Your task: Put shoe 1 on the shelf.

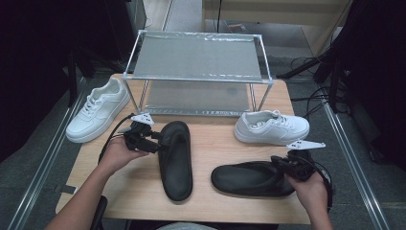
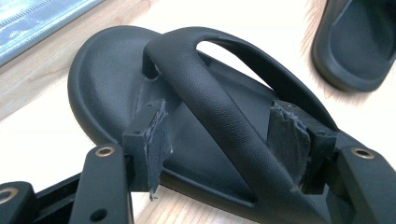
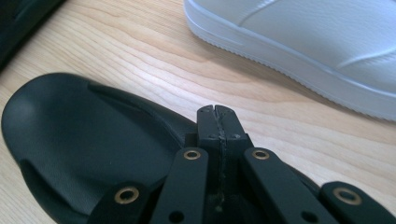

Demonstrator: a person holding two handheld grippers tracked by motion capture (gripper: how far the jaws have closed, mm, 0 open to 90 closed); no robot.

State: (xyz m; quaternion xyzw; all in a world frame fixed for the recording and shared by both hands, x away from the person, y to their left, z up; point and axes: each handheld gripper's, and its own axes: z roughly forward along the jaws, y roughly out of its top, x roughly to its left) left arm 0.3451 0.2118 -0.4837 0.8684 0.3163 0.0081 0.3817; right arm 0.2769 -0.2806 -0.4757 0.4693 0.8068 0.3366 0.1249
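Two black sandals lie on the wooden table (image 1: 220, 143). The left sandal (image 1: 176, 163) points away from me, and my left gripper (image 1: 155, 139) reaches in from its left side. In the left gripper view the jaws of the left gripper (image 2: 219, 140) stand apart on either side of the sandal's strap (image 2: 210, 98), with a gap at the left pad (image 2: 154, 140). The right sandal (image 1: 249, 178) lies sideways at the front right. My right gripper (image 1: 280, 163) sits over one end of it. Its jaws (image 3: 217, 112) are pressed together with nothing between them, just above the sandal's footbed (image 3: 84, 140).
A white sneaker (image 1: 98, 111) lies at the table's left edge and another (image 1: 270, 127) behind the right sandal, close to the right gripper (image 3: 303, 46). A two-tier metal rack (image 1: 198, 57) stands at the back. The right sandal's tip (image 2: 359, 46) appears in the left gripper view.
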